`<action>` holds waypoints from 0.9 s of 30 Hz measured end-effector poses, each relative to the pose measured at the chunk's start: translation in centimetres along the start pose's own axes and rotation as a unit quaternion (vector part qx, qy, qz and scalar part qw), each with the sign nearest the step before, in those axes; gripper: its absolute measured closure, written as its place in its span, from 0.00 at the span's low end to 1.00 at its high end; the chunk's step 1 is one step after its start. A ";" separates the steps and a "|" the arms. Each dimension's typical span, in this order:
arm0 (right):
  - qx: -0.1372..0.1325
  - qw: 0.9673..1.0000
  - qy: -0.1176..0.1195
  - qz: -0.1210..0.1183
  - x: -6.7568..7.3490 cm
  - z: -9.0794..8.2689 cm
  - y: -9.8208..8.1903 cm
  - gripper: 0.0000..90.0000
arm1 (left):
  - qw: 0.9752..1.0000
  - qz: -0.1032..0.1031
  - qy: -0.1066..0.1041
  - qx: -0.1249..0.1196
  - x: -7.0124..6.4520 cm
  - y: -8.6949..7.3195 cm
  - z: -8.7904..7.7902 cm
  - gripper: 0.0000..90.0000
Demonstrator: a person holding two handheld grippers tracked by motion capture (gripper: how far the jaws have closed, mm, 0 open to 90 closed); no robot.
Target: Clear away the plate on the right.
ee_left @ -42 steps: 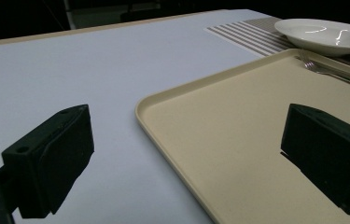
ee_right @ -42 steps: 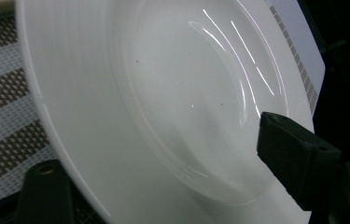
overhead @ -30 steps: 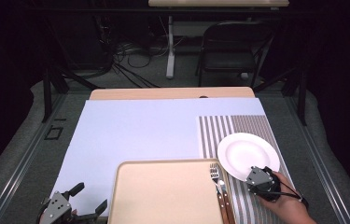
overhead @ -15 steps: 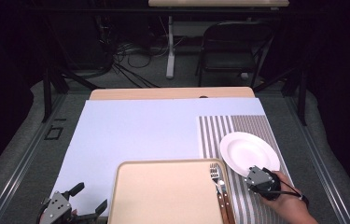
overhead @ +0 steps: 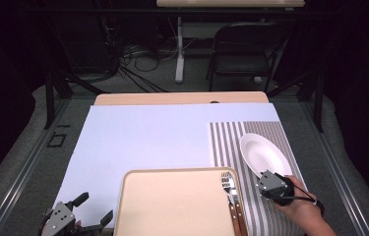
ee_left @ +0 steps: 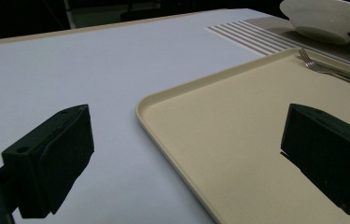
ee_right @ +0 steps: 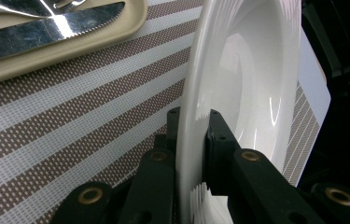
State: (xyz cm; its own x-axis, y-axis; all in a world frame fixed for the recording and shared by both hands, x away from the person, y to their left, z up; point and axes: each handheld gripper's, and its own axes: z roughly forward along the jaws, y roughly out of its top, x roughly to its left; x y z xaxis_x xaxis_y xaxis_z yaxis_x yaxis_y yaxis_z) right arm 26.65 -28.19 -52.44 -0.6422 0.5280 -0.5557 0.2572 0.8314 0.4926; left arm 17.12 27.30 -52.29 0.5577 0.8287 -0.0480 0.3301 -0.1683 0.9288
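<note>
Striped placemat (overhead: pixel 270 162): right tongs (overhead: pixel 264 180) have tilted plate (overhead: pixel 263 155).

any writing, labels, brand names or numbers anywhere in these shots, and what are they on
None can be read.
White ceramic plate: plain, no mark showing.
Beige plastic tray: no label.
Brown and white striped placemat: pattern only.
Fork and knife: no stamp visible on the metal.
Black tongs: no lettering visible.
</note>
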 end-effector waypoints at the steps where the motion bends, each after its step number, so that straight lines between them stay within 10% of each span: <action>1: 0.007 1.000 -0.002 -0.001 0.1 -0.1 0.1 0.92 | 1.000 0.000 0.000 -0.001 0.0 0.0 0.0 0.03; 27: -0.014 0.998 0.011 -0.053 0.5 -2.5 1.1 0.92 | 1.000 -0.004 0.000 -0.001 0.0 0.0 0.1 0.03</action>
State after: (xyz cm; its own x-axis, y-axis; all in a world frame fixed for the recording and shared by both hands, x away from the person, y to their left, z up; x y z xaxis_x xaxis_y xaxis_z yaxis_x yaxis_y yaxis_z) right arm 24.82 -27.49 -50.52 -0.6806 0.4335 -0.5907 0.1677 0.8770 0.4503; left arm 17.18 27.26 -52.35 0.5546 0.8303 -0.0544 0.3327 -0.1614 0.9291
